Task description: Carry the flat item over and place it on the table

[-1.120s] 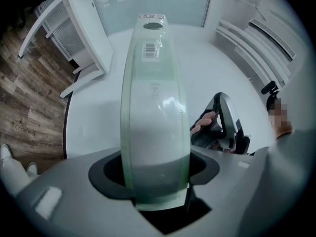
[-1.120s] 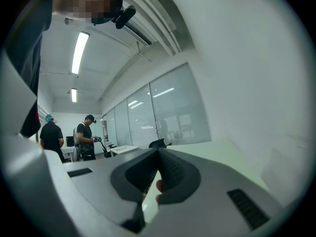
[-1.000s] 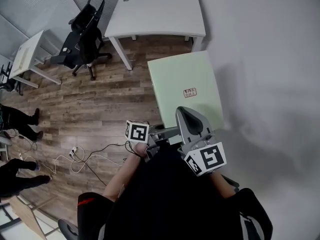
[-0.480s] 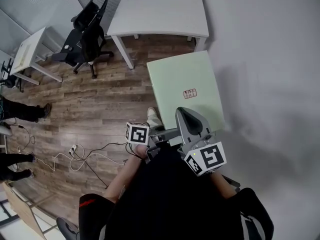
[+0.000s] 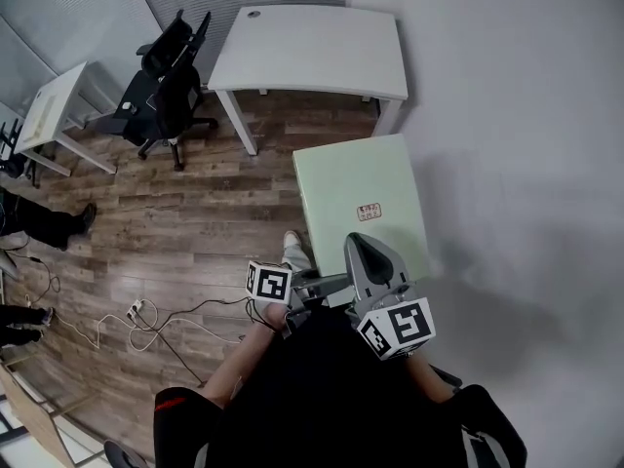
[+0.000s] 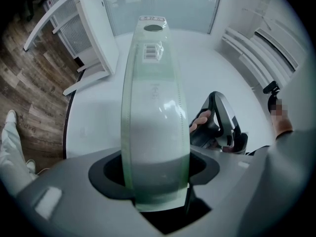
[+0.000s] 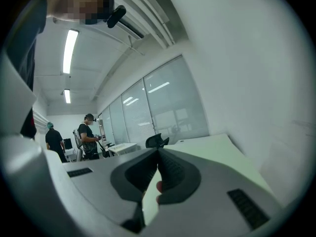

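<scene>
The flat item is a pale green board (image 5: pixel 359 198) with a small label, held level above the wood floor, its far edge near the white table (image 5: pixel 312 49). My left gripper (image 5: pixel 300 289) is shut on the board's near left corner. In the left gripper view the board's edge (image 6: pixel 154 98) runs straight ahead between the jaws of the left gripper (image 6: pixel 155 172). My right gripper (image 5: pixel 375 259) is shut on the board's near edge, its upper jaw lying over the top face. In the right gripper view the right gripper (image 7: pixel 158 154) has its tips together beside the green surface (image 7: pixel 222 154).
A white wall runs along the right side. Two black office chairs (image 5: pixel 168 78) stand left of the table, beside a second white desk (image 5: pixel 54 105). Cables and a power strip (image 5: pixel 144 312) lie on the floor. People stand at the far left (image 5: pixel 47 224).
The board and both grippers have shifted slightly toward the white table, and a shoe has come into view under the board's left edge. The people at the left have moved.
</scene>
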### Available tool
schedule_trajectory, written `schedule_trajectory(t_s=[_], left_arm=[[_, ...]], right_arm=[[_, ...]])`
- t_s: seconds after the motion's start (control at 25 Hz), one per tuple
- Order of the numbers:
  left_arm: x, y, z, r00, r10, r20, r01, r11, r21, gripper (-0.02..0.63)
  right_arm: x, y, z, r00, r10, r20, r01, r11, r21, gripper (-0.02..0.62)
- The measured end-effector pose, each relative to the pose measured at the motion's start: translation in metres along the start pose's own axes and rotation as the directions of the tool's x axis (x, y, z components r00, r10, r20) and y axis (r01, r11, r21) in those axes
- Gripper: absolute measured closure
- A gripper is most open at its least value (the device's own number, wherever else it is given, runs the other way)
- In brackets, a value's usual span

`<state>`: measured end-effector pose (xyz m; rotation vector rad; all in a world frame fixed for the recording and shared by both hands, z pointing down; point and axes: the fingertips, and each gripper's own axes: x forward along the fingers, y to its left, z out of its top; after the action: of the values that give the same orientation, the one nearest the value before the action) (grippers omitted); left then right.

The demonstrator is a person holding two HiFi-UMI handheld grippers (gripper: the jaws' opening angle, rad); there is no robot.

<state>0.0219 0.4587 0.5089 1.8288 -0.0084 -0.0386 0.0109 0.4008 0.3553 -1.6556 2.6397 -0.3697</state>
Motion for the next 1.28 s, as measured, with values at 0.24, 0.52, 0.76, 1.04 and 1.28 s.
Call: schedule_trajectory(t_s=[0.24, 0.52, 0.76, 1.04, 1.28], left_arm=[[-0.001, 0.007, 0.03, 1.0, 0.009, 0.026, -0.009, 1.0, 0.005, 0.327], [0.002, 0.015, 0.055, 0.999, 0.014, 0.035, -0.013, 1.0, -0.024, 0.327], [0.009, 0.019, 0.132, 0.998, 0.006, 0.065, -0.005, 1.0, -0.028, 0.327], [0.006, 0.026, 0.194, 0.993, 0.008, 0.115, -0.006, 1.0, -0.024, 0.327], [-0.01, 0.034, 0.244, 0.989, 0.003, 0.148, 0.001, 1.0, -0.028, 0.326]], right_arm=[[0.024, -0.009, 0.007, 1.0, 0.007, 0.007, -0.007, 1.0, -0.009, 0.594], [0.044, -0.03, 0.011, 1.0, -0.008, -0.004, 0.008, 1.0, 0.02, 0.594], [0.108, -0.058, 0.035, 0.999, 0.016, -0.029, -0.015, 1.0, 0.025, 0.594], [0.159, -0.078, 0.043, 0.999, 0.024, -0.042, -0.021, 0.997, 0.071, 0.594], [0.2, -0.086, 0.044, 0.998, -0.004, -0.06, 0.01, 0.995, 0.103, 0.594]])
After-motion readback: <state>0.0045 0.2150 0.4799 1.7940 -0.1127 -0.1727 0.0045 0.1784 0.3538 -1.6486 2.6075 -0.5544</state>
